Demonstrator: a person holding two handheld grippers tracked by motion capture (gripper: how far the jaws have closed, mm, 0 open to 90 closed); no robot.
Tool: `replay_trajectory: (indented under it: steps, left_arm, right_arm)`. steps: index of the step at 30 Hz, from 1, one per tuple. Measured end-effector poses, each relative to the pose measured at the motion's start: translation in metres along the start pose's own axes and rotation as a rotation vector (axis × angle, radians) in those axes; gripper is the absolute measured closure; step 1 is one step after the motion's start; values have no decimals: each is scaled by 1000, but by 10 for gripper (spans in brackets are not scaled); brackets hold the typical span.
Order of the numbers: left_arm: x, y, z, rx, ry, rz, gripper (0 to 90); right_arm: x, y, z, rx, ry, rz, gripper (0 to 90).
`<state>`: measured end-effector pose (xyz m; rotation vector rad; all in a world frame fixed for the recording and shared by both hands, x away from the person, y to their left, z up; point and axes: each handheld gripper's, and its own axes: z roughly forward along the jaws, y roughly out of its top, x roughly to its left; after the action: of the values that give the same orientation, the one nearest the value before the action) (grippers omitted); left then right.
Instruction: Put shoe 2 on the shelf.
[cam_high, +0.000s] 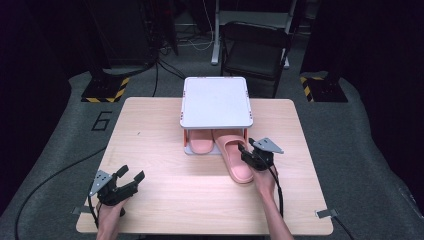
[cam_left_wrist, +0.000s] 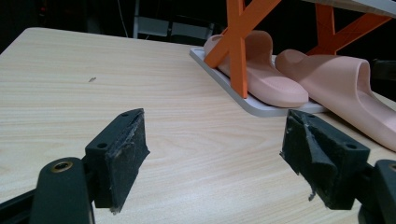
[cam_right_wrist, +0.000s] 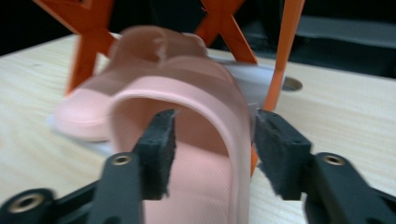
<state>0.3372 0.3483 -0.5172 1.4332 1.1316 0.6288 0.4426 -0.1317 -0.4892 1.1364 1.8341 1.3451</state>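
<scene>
Slippers, two of them in pale pink, sit at the middle of a light wooden tabletop (cam_high: 165, 175) that you face from its near edge. One slipper (cam_high: 201, 143) lies tucked on the bottom tray of a small rack (cam_high: 216, 101), which has a white top shelf held up by orange cross-braced legs. The second slipper (cam_high: 236, 157) lies just to the right of the first, its toe end under the rack's top shelf and its heel end reaching out over the bare wood toward you.

Your right claw (cam_high: 246, 151) is at this second slipper, on its right side about halfway along. In the right gripper view the arched strap of the slipper (cam_right_wrist: 196, 93) stands between the two black padded jaws: one pad sits inside the strap's opening, the other outside its wall. The jaws are parted and, as far as the blurred picture shows, the pads do not press on the strap, so this claw is released rather than grasping. The slipper rests on the tabletop and the tray edge.

Your left claw (cam_high: 131, 175) hovers low over the near left part of the tabletop, well apart from the rack and both slippers. Its jaws stand wide apart with nothing between them; the left gripper view looks across bare wood toward the rack (cam_left_wrist: 238, 46) and the two slippers beside it.
</scene>
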Motion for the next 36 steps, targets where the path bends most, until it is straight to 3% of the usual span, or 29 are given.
replay_trajectory:
  steps: [4, 6, 8, 11, 13, 18, 24, 28, 36]
  left_arm:
    - [-2, 0, 1, 6, -3, 2, 217]
    - [-3, 0, 1, 11, -5, 7, 217]
    - [-4, -1, 2, 11, -5, 6, 217]
    - [-5, -1, 3, 12, -2, 5, 217]
    - [-6, -1, 3, 13, -9, 12, 217]
    - [-7, -1, 4, 13, -12, 10, 217]
    - [-6, 0, 3, 9, -5, 4, 217]
    - [-4, 0, 2, 3, -1, 0, 217]
    - [-3, 0, 1, 2, 1, -8, 217]
  right_arm:
    - [-7, -7, -24, 12, 83, -34, 284]
    - [-9, -13, -36, 34, 105, -85, 248]
    - [-11, -21, -47, 63, 123, -114, 239]
    - [-12, -34, -61, 107, 167, -98, 223]
    - [-13, -44, -67, 125, 180, -121, 220]
    - [-6, -59, -73, 159, 216, -170, 202]
    - [3, -59, -65, 208, 185, -244, 222]
    - [5, -56, -56, 212, 148, -232, 243]
    - [14, -45, -43, 178, 129, -226, 239]
